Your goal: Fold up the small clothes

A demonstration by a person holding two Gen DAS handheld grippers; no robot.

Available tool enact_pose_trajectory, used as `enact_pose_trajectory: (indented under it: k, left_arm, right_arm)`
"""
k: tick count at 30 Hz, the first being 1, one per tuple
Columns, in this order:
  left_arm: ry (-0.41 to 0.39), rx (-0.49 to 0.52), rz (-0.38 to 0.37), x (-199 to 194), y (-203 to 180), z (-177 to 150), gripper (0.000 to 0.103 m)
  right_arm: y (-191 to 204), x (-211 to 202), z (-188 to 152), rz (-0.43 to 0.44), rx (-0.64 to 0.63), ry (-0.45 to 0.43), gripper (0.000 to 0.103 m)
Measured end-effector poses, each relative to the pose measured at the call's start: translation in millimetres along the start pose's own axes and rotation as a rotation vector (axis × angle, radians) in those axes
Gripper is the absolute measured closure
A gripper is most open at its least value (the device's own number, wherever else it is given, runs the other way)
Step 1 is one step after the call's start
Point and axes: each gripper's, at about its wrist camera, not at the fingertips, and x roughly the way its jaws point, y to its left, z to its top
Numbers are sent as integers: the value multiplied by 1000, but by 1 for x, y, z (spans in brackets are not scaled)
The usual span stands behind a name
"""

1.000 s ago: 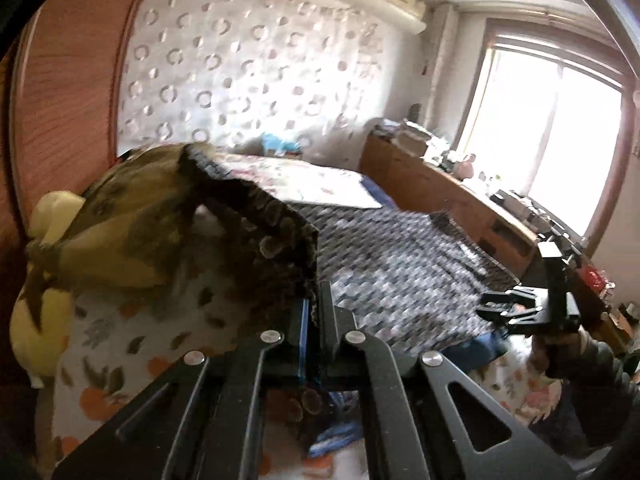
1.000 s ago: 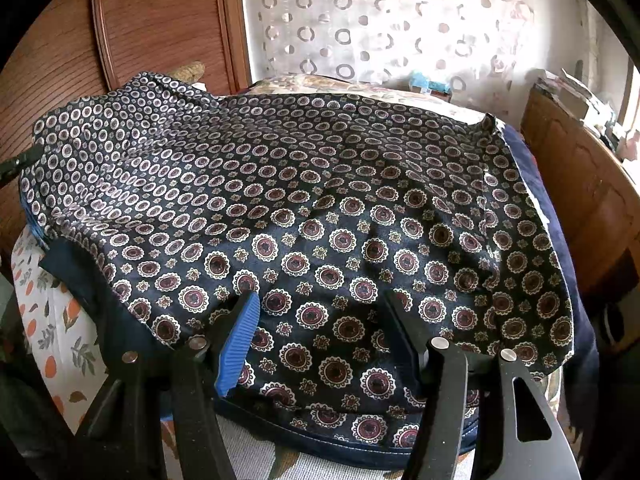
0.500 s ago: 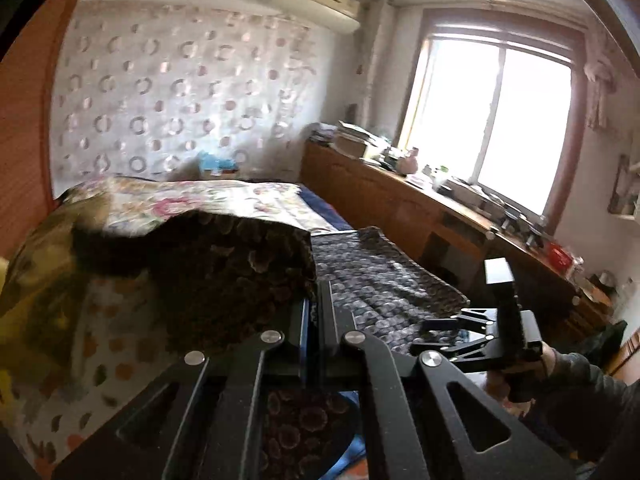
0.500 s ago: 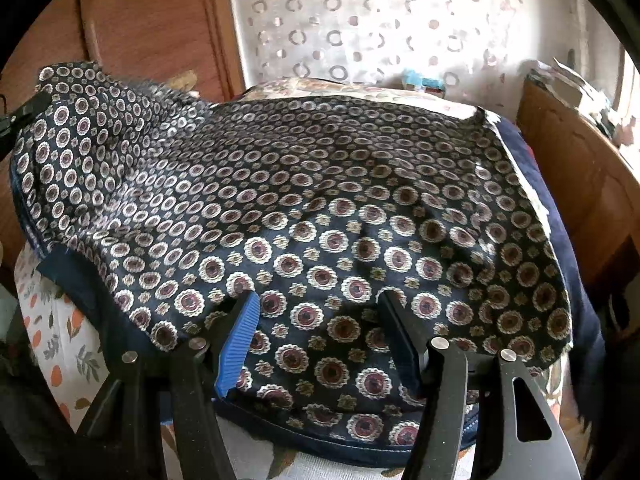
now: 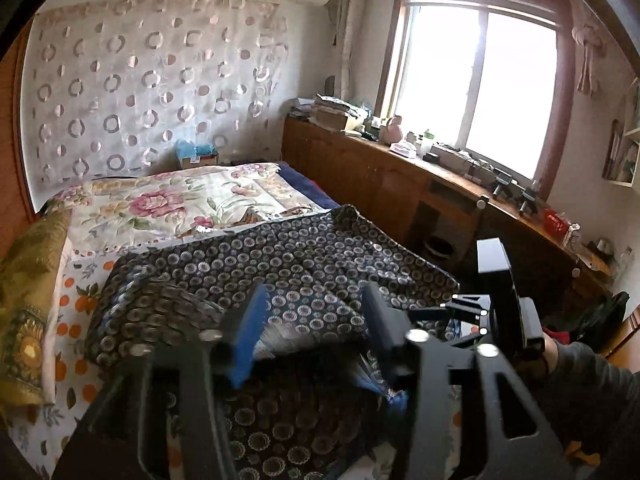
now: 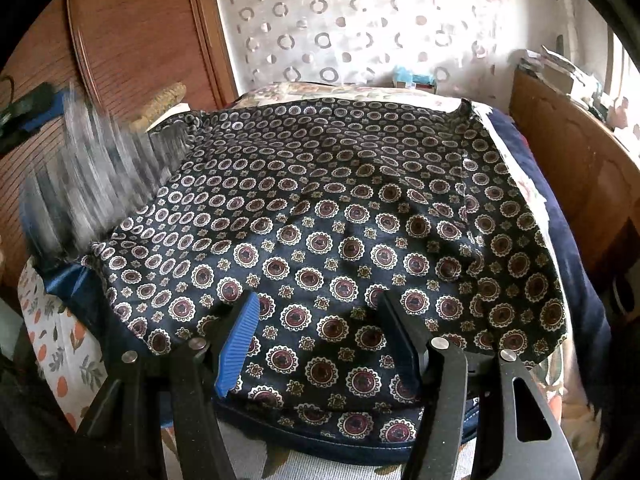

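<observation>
Two grippers work on one dark patterned cloth (image 6: 340, 220), which lies spread over the bed (image 5: 168, 204) so we can fold it flat. Our left gripper (image 5: 312, 332) has just been opening its jaws, and the cloth edge drops loose between them (a blurry flap at nine o'clock in the right view) so that side can land on top. Our right gripper (image 6: 320, 340) waits with its jaws apart over the near hem at six o'clock, not pinching it. We think it stays low to steady that edge.
</observation>
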Motion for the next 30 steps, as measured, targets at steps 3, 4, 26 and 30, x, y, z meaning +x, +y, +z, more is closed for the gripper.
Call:
enact_pose_trajectory:
  k: [3, 4, 26, 30]
  left_arm:
    - [-14, -11, 29, -9, 2, -8, 33]
    - [-14, -17, 44, -13, 5, -11, 32]
    - [30, -100, 200, -32, 56, -62, 29]
    - [31, -106, 199, -29, 54, -63, 29]
  right_arm:
    - [0, 0, 0, 0, 1, 0, 40]
    - [0, 0, 0, 0, 3, 0, 40]
    - [115, 9, 11, 125, -250, 3, 40]
    - [119, 29, 14, 106, -260, 40, 55]
